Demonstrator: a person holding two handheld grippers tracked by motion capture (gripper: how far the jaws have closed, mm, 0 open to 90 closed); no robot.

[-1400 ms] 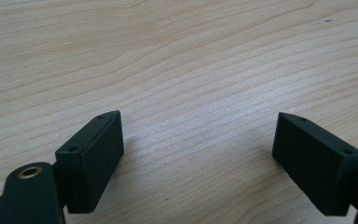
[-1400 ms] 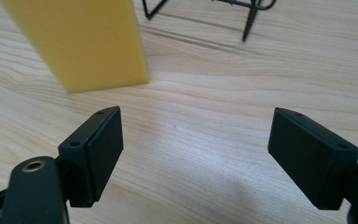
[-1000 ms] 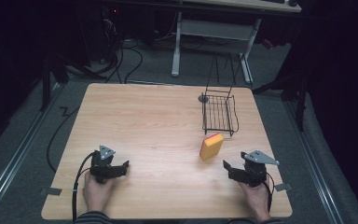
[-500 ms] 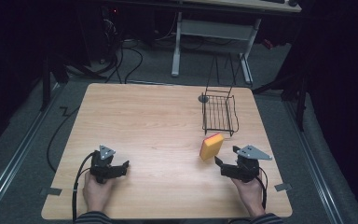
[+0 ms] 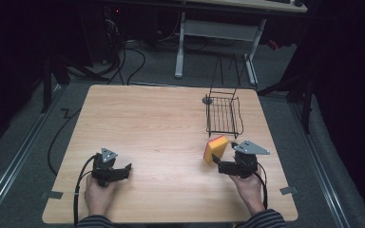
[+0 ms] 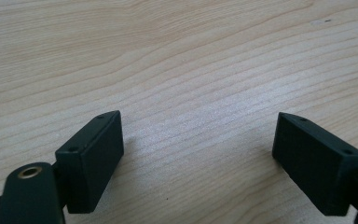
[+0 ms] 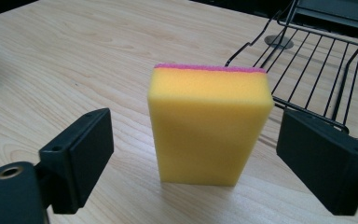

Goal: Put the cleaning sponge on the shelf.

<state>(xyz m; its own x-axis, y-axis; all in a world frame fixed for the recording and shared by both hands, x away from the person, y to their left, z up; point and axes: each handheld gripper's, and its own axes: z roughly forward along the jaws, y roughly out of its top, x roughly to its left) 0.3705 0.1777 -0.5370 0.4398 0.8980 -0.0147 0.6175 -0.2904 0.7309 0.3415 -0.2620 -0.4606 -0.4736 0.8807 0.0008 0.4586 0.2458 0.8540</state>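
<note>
My right claw point(image 5: 217, 166) has closed in on the sponge point(image 5: 215, 148) from the near edge of the surface point(image 5: 161, 123): a second ago it sat back toward the near right corner, well apart from the sponge, and now its tips are just beside the sponge's near side. Its jaws have just been opening as I came in. In the right gripper view the sponge point(image 7: 207, 123) stands upright on its short end, yellow face toward me with a pink scouring layer behind, framed between the two black pads, which are spread to either side and touch neither face. So nothing is pinched yet.

The sponge has not shifted. It stands in the right half of the surface, just in front of the wire basket point(image 5: 223, 116), which sits near the far right corner and looks empty.

My left claw point(image 5: 123, 170) rests by the near left corner, jaws spread wide over bare wood in the left gripper view point(image 6: 196, 154), holding nothing.

I judge the approach done and the grasp next: push a little farther so the pads bracket the sponge, then squeeze. Standing on end, it could topple if one pad lands first.
</note>
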